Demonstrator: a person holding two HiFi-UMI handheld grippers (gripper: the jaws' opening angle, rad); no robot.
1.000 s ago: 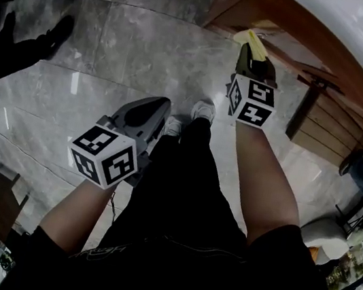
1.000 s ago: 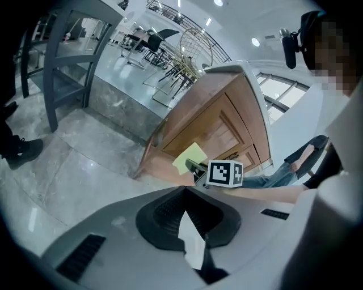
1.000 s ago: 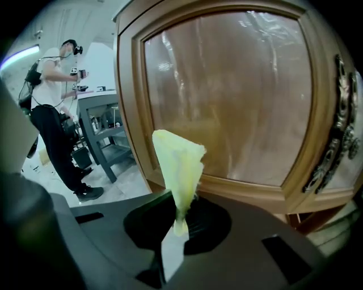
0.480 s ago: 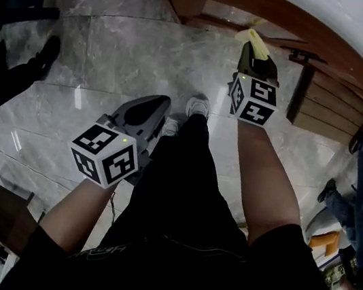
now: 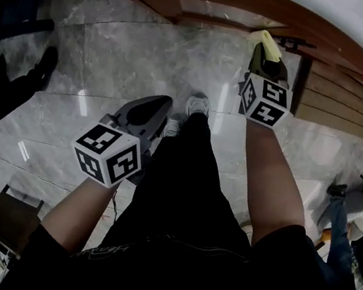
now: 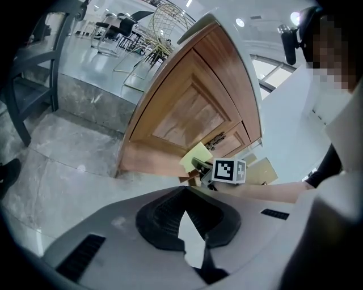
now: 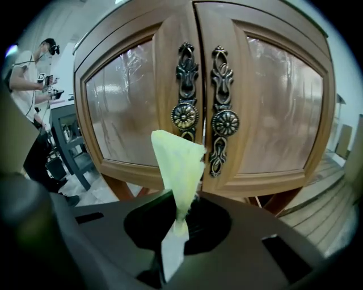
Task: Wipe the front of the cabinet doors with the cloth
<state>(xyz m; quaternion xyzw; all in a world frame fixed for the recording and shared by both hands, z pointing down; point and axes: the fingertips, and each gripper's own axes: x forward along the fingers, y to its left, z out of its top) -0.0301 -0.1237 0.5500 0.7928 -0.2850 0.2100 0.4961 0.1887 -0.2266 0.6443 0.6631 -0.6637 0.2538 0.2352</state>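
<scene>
Item: pale yellow soft cloth (image 7: 180, 164), one bunched end pinched in the closed right tongs (image 7: 177, 224). Its free corner stands at frame centre, before the brown wooden panelled cabinet doors (image 7: 122, 107). Handling, judged: light, limp, unbreakable; best held at the bunch. Closed and empty: left tongs (image 6: 193, 238).

Yellow cloth (image 7: 177, 164) pinched upright in R tool (image 7: 173, 235), near shut wooden cabinet doors (image 7: 278, 102).
</scene>
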